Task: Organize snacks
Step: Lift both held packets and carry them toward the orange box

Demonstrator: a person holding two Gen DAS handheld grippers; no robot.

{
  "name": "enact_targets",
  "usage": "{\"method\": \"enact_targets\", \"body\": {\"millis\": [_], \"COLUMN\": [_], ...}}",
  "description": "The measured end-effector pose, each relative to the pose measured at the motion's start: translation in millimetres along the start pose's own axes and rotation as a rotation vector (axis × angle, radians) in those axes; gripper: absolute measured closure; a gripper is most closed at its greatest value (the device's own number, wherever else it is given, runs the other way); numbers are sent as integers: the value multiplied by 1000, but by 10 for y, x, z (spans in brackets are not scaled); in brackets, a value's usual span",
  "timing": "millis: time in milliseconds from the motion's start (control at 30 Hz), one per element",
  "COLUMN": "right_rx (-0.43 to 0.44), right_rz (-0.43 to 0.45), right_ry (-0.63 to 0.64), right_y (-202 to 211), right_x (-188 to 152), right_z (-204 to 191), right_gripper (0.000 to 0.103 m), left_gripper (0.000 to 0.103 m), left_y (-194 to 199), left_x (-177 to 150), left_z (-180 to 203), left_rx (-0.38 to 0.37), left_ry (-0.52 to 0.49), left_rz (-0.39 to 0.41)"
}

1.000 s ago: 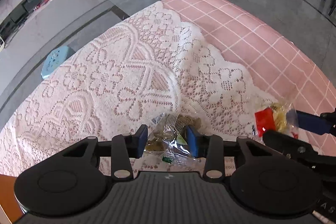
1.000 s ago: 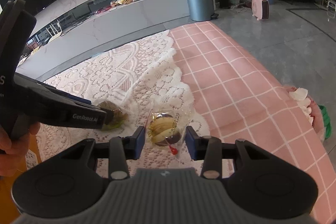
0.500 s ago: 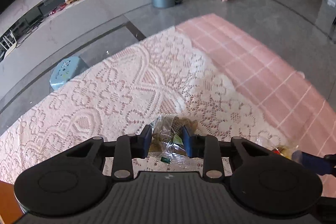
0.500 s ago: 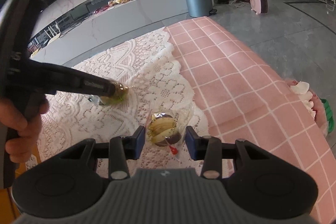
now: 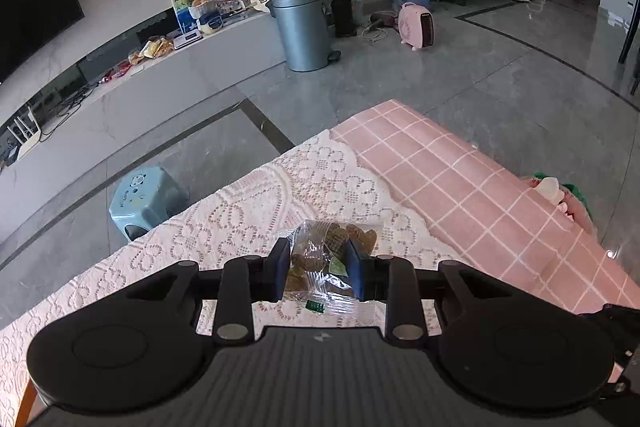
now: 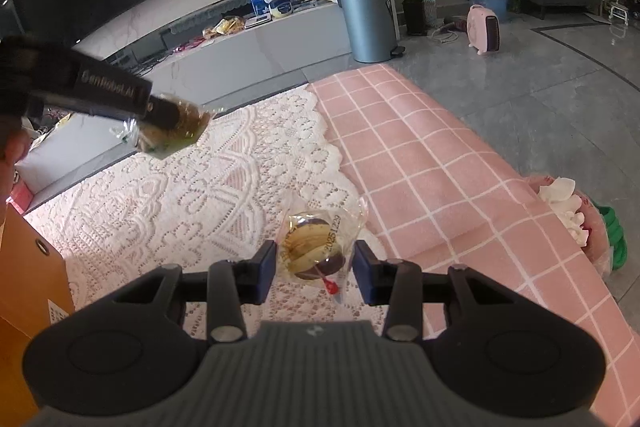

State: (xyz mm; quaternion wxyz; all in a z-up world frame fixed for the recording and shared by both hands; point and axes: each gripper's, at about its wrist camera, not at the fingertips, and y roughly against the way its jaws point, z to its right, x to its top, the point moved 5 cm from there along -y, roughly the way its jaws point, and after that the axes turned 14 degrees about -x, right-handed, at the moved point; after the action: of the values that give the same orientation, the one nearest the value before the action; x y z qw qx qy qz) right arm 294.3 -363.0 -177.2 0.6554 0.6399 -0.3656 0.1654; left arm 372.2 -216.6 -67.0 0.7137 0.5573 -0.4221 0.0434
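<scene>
While a clear packet of brown biscuits (image 5: pixel 320 259) is clamped between the blue pads of the left gripper (image 5: pixel 319 269), it is held lifted above the white lace cloth (image 5: pixel 248 227) spread over a pink checked tablecloth (image 5: pixel 472 195). Seen from the right wrist camera, the same packet (image 6: pixel 176 129) is carried well above the lace (image 6: pixel 192 203), gripped at the tip of the left gripper (image 6: pixel 160 111). The right gripper (image 6: pixel 314 271) is held with its fingers parted on either side of a second clear packet (image 6: pixel 314 247), inside which a round, pale sandwich biscuit with a dark edge is sealed; this packet lies on the lace near its scalloped border, and contact with the pads cannot be made out. An orange-brown box (image 6: pixel 28 283) is seen at the left edge of the table, its contents hidden. Beyond the table, a grey pedal bin (image 5: pixel 300 27) with its lid shut is stood on the tiled floor beside a long low cabinet (image 5: pixel 160 83), on which snack bags (image 5: pixel 152 49) are laid out.
</scene>
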Motion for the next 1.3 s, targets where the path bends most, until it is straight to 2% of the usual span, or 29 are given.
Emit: {"method": "enact_targets", "body": {"millis": [200,533,967,1300], "right_rx": [6,25,72,137], "right_rz": [-18,-43,-12,1], "right_ry": [-4,20,77,146], "right_y": [31,362,1112,1599], "right_x": [-30,-138,-235,-460], "right_z": [24,-79,-448,-840], "right_gripper": [63,63,64,64], "left_gripper": [70,70,70,70], "left_y": [176,882,1758,2192], "left_x": [-177,-505,-1054,-1629], "left_z": [81,109,-77,-396], "left_rx": [-24,-48,19,73], "left_ry": [11,78,197,331], "left_rz": [-1,62,197,223]}}
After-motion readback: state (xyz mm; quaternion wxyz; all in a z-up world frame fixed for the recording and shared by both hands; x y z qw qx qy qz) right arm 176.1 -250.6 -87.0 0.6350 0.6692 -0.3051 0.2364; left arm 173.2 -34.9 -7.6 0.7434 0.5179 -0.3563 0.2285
